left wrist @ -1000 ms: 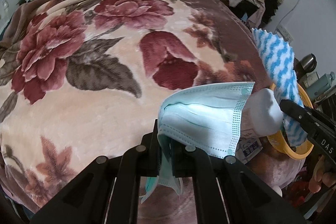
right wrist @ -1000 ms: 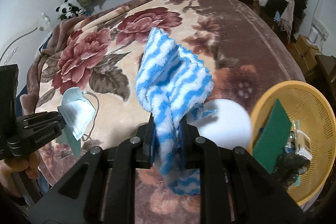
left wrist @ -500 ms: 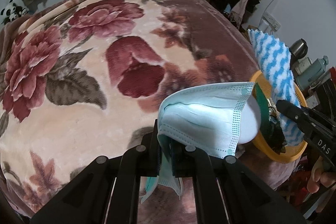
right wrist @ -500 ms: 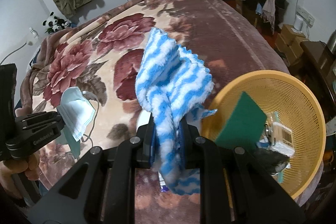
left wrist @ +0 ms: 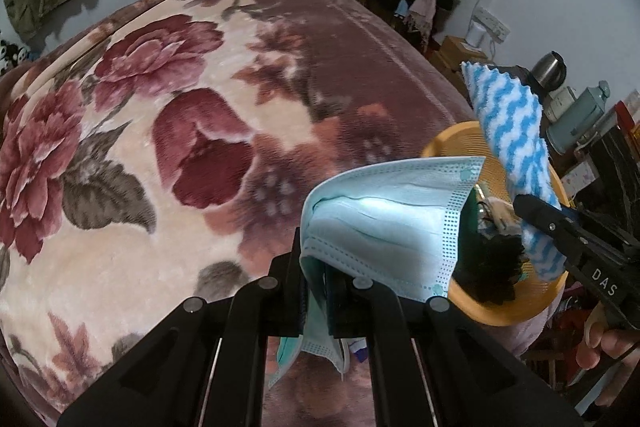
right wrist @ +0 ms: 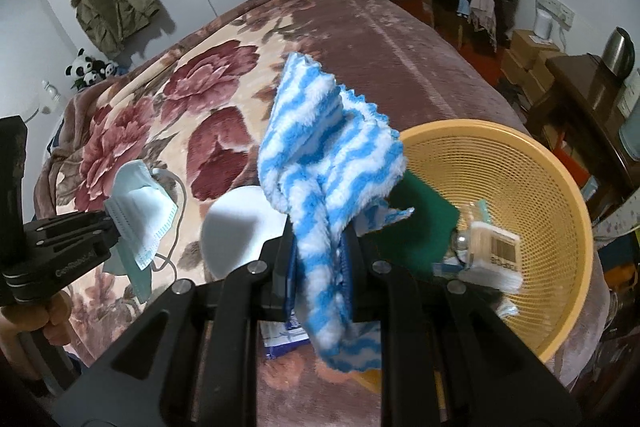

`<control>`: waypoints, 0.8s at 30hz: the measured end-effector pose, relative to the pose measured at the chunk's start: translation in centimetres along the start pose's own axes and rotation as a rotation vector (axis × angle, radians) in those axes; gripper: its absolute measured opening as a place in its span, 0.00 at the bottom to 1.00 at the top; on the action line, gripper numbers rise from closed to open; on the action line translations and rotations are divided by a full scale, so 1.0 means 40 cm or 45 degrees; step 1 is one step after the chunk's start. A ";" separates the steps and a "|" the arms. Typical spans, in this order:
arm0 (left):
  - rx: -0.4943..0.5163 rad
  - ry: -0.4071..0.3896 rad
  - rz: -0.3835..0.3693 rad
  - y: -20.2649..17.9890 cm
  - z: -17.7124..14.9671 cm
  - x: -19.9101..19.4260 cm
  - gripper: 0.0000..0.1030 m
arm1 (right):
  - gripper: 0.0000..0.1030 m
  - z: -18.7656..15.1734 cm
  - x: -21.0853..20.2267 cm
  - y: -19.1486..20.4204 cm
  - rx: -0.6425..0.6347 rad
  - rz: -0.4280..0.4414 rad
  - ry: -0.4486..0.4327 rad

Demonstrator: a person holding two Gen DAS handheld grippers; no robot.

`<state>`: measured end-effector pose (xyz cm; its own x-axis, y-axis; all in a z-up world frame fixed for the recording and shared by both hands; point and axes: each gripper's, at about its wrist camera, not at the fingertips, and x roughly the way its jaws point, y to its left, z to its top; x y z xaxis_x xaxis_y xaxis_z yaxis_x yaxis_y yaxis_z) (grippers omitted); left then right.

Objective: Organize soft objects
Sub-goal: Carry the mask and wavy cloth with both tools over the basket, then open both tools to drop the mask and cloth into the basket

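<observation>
My left gripper [left wrist: 318, 279] is shut on a light blue face mask [left wrist: 384, 223], which hangs over the bed near the basket's left rim; it shows again in the right wrist view as the mask [right wrist: 140, 203] in the left gripper [right wrist: 108, 227]. A blue-and-white striped fluffy cloth [right wrist: 324, 167] is pinched in my right gripper [right wrist: 320, 267], held above the left edge of the yellow mesh basket [right wrist: 540, 187]. From the left wrist, the cloth [left wrist: 508, 131] stands over the basket [left wrist: 516, 307], with the right gripper [left wrist: 532, 215] shut on it.
The basket holds a green pad [right wrist: 416, 227], a labelled packet [right wrist: 496, 251] and something dark [left wrist: 492, 271]. A white rounded object [right wrist: 236, 223] and a blue-printed packet [right wrist: 284, 339] lie beside it on the floral blanket [left wrist: 160, 131]. Clothes piles, boxes and a kettle crowd the right.
Both grippers have moved right across the bed toward the basket, each still holding its item. The basket now lies largely under the cloth, and the mask has reached its rim.
</observation>
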<state>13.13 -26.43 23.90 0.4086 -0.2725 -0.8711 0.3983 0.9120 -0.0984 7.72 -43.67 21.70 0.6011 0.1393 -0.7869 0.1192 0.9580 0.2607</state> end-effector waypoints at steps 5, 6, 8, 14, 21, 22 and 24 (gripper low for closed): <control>0.034 0.000 -0.032 -0.062 0.014 0.008 0.05 | 0.18 -0.002 -0.018 -0.053 0.034 -0.021 -0.010; 0.041 0.001 -0.040 -0.076 0.018 0.011 0.05 | 0.18 -0.002 -0.021 -0.062 0.039 -0.024 -0.011; 0.049 0.004 -0.060 -0.100 0.023 0.017 0.05 | 0.18 -0.005 -0.028 -0.083 0.053 -0.034 -0.014; 0.089 0.014 -0.121 -0.187 0.037 0.034 0.05 | 0.18 -0.005 -0.043 -0.143 0.094 -0.058 -0.021; 0.143 0.033 -0.185 -0.289 0.051 0.061 0.05 | 0.18 -0.001 -0.069 -0.223 0.172 -0.085 -0.040; 0.148 0.037 -0.193 -0.302 0.053 0.067 0.05 | 0.18 0.001 -0.070 -0.229 0.177 -0.089 -0.042; 0.153 0.047 -0.205 -0.323 0.056 0.081 0.05 | 0.18 0.002 -0.074 -0.250 0.198 -0.096 -0.046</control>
<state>11.14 -39.77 23.43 0.3022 -0.3983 -0.8661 0.5523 0.8137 -0.1815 4.80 -53.69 21.48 0.6133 0.0567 -0.7878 0.2841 0.9149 0.2870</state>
